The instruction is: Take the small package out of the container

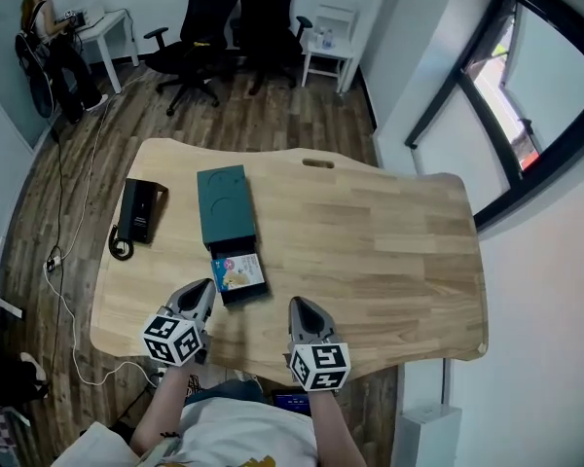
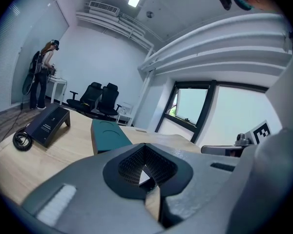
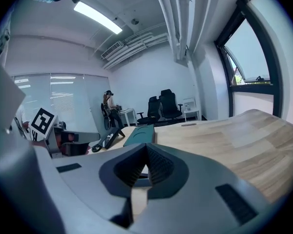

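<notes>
Two tools, left tool [image 1: 205,287] and right tool [image 1: 300,305], jaws together, empty. One container [image 1: 223,202] sits ahead of them, holding one package [image 1: 238,271]. Wooden desk [image 1: 389,251]; seemingly two chairs [image 1: 202,13] beyond.

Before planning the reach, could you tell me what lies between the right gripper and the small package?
Only bare tabletop separates the right gripper from the small package, besides the black rim of its open tray; the head view shows this.
</notes>
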A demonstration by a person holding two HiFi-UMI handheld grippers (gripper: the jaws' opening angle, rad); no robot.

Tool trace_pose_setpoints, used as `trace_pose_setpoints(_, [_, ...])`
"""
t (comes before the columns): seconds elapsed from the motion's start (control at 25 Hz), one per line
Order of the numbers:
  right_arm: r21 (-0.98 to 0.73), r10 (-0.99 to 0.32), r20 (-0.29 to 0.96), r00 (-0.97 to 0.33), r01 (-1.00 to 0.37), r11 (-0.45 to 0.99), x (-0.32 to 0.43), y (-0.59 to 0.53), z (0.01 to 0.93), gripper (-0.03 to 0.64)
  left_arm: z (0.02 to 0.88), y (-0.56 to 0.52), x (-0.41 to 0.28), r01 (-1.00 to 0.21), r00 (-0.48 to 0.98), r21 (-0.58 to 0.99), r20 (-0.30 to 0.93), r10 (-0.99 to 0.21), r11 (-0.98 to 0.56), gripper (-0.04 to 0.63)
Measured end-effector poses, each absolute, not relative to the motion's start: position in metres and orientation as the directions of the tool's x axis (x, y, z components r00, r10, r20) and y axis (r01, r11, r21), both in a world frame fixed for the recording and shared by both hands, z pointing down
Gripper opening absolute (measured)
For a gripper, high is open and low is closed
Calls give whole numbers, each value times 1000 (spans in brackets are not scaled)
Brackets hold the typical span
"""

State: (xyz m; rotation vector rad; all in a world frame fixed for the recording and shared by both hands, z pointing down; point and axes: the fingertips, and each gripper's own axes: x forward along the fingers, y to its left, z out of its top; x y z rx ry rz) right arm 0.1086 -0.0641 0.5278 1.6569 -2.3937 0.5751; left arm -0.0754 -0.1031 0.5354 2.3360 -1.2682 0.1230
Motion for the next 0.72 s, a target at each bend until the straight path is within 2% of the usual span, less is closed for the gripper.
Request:
trace_pose_setpoints(0.28, [-203,-869,370,-329,-941,269,102,-84,532,3,545,-135,-76,-782,608,386,298,-736,-490,2])
trace_pose_setpoints(0.72, [-160,-862,391,-322,-946,281,99,-103,535,3,531,-160,-87,-791,591,379,271,-760,-481,2])
